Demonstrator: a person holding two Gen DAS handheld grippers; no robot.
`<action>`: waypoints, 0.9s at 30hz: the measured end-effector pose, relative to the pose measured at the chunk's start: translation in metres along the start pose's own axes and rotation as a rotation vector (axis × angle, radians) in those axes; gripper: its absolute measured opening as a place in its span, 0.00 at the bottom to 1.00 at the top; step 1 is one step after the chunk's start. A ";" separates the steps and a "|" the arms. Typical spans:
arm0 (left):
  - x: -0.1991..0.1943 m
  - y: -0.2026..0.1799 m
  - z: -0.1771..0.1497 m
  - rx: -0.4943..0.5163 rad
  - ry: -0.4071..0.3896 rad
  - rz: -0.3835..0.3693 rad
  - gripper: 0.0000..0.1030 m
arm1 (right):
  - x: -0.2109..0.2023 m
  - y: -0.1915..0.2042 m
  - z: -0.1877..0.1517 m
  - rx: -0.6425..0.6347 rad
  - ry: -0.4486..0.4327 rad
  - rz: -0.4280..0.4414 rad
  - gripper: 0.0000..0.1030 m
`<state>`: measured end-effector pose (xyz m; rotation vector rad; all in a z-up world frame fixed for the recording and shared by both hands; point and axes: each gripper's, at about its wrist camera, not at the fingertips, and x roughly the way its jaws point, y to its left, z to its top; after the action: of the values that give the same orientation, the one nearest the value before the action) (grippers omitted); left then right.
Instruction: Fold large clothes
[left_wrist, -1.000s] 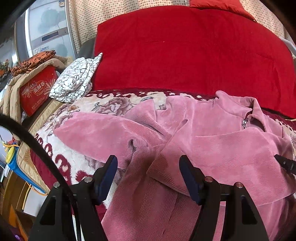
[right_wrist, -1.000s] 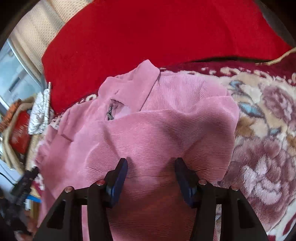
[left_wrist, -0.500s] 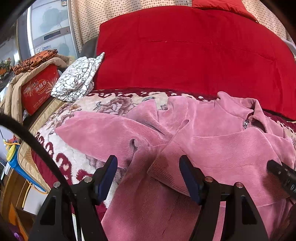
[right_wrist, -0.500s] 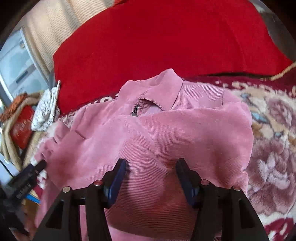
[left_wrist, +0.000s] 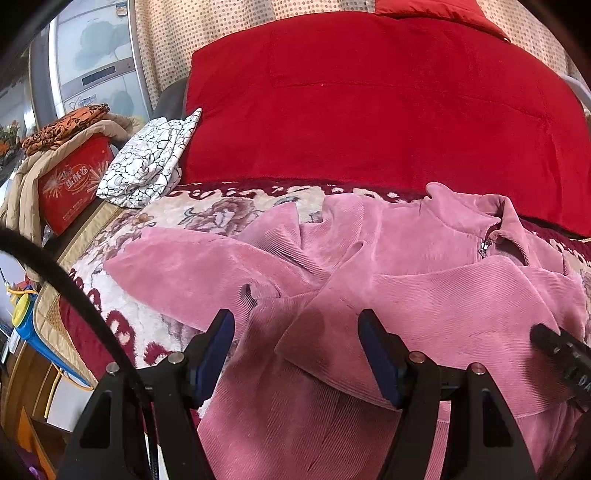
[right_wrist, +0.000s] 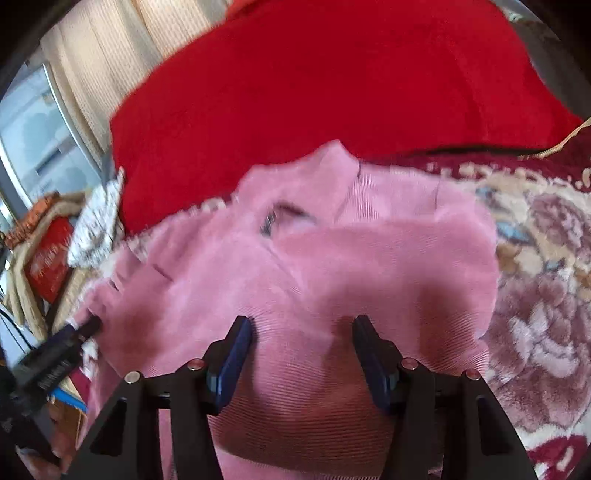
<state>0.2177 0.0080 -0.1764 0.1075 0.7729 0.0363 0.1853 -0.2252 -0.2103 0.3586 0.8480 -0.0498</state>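
Both my hand-held grippers, left and right, hover half open over the pink jacket, gripping nothing. It lies just ahead on the floral bed cover. I'd pinch the hem evenly on both sides. Beyond sits a red quilt; nothing blocks me.

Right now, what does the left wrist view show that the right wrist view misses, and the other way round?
Only the left wrist view shows the jacket's outstretched sleeve lying flat across the flowered blanket, plus a blue and yellow toy at the edge. Only the right wrist view shows the jacket's right edge and the big flower pattern beside it. Both share the pink jacket, its zipper, the red quilt, the black-and-white cloth and the red box. The left gripper and right gripper are open above the jacket.
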 end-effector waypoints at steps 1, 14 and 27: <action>0.000 0.000 0.001 -0.002 0.001 -0.004 0.68 | 0.000 0.002 -0.001 -0.016 -0.004 -0.014 0.60; 0.020 0.074 0.011 -0.234 0.142 -0.081 0.69 | -0.006 0.012 -0.003 -0.011 0.097 -0.101 0.63; 0.071 0.239 0.006 -0.499 0.298 0.043 0.69 | -0.005 0.019 -0.012 -0.060 0.047 -0.123 0.71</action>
<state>0.2744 0.2506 -0.1953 -0.3631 1.0369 0.2894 0.1768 -0.2040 -0.2080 0.2517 0.9159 -0.1300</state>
